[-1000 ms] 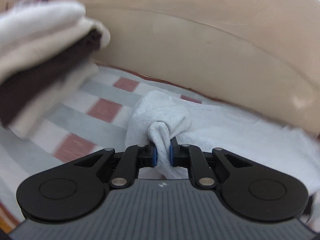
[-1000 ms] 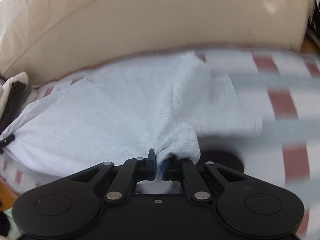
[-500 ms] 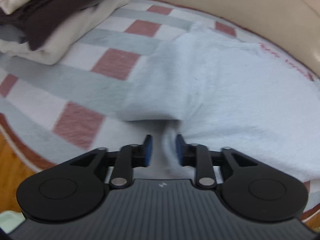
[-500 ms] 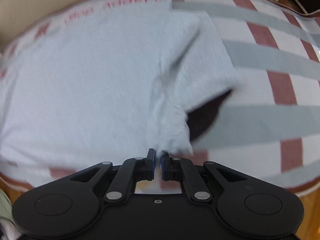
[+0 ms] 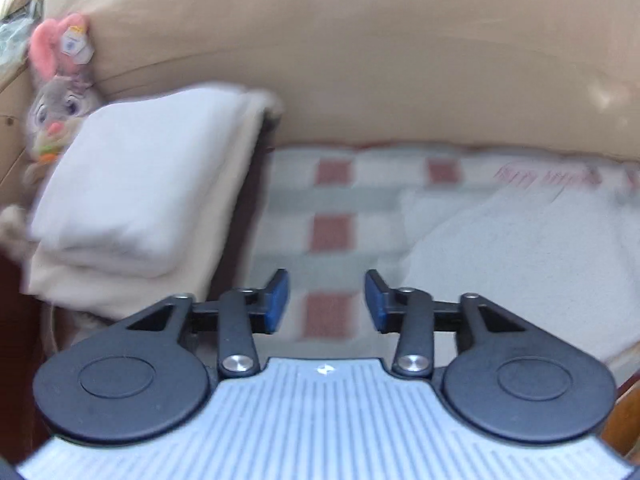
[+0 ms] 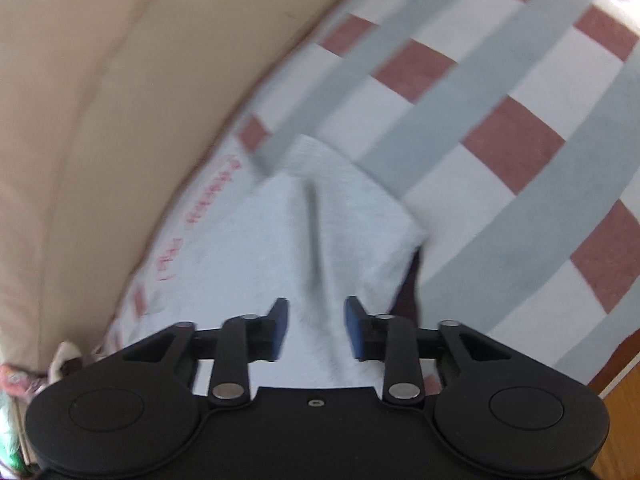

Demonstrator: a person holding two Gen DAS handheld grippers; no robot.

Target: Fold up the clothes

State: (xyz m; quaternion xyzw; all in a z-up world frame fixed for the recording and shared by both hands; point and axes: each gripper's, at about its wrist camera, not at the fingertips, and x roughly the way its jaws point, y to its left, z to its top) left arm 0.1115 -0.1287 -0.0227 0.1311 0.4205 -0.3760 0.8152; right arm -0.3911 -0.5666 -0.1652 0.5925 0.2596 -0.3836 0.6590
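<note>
A pale blue-white fleece garment [image 5: 516, 248] lies flat on the checked blanket [image 5: 332, 232], to the right in the left wrist view. My left gripper [image 5: 326, 300] hangs open over the bare blanket to the garment's left, with nothing between its fingers. In the right wrist view the same garment [image 6: 280, 240] spreads out under and ahead of my right gripper [image 6: 316, 328], which is open and empty just above the cloth. A dark fold shows at the garment's right edge.
A stack of folded clothes [image 5: 148, 200], white on top with a dark piece lower down, sits at the left. A plush rabbit [image 5: 60, 96] leans behind it against the beige sofa back [image 5: 400, 60]. The checked blanket [image 6: 500, 120] runs off to the right; wooden floor [image 6: 616, 420] lies beyond its edge.
Both grippers have opened and let go of the pale garment, which now lies flat. Both have since lifted and turned, the left one now facing the folded stack.
</note>
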